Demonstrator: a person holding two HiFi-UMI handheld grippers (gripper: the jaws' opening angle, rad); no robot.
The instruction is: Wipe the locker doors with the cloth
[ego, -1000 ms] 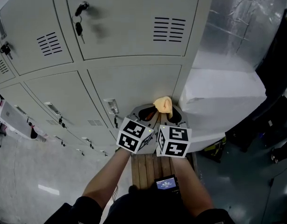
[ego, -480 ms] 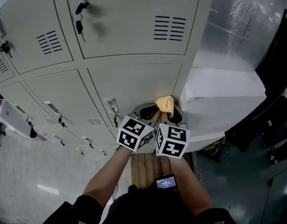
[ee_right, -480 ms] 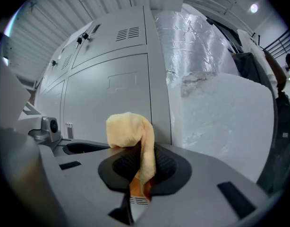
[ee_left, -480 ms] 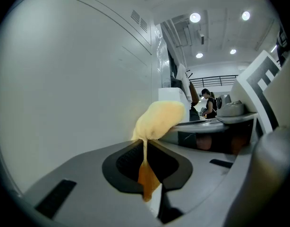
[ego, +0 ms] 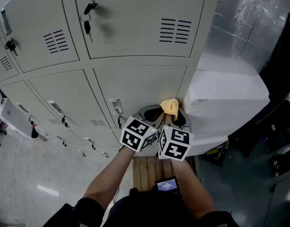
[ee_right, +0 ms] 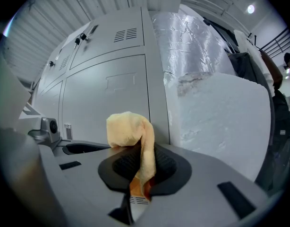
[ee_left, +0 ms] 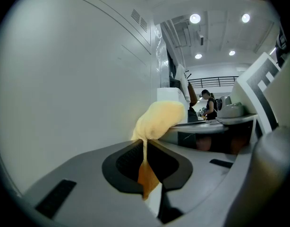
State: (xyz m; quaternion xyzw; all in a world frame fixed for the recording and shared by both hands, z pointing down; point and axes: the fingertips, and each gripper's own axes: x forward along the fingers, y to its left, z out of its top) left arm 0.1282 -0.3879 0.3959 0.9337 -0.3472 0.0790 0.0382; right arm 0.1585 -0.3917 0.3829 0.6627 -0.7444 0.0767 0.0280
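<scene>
A yellow cloth (ego: 171, 106) is bunched against the lower right locker door (ego: 140, 86), close to its right edge. My left gripper (ego: 152, 113) and right gripper (ego: 175, 118) sit side by side just below it, marker cubes touching. In the left gripper view the cloth (ee_left: 159, 119) runs down into the left gripper (ee_left: 145, 174), whose jaws are shut on it, with the pale door (ee_left: 64, 79) right alongside. The right gripper view shows the cloth (ee_right: 128, 129) folded over and pinched in the right gripper (ee_right: 140, 174), facing the same door (ee_right: 107, 103).
Keys (ego: 87, 25) hang from the upper locker's lock. A white foam block (ego: 225, 98) and a silver foil sheet (ego: 249, 22) stand right of the lockers. A wooden bench (ego: 147, 169) lies below my arms. A person (ee_left: 211, 105) stands far off.
Both grippers and the cloth stay pressed at nearly the same spot on the lower door. The head view has shifted slightly, so the lockers sit a little further right.
</scene>
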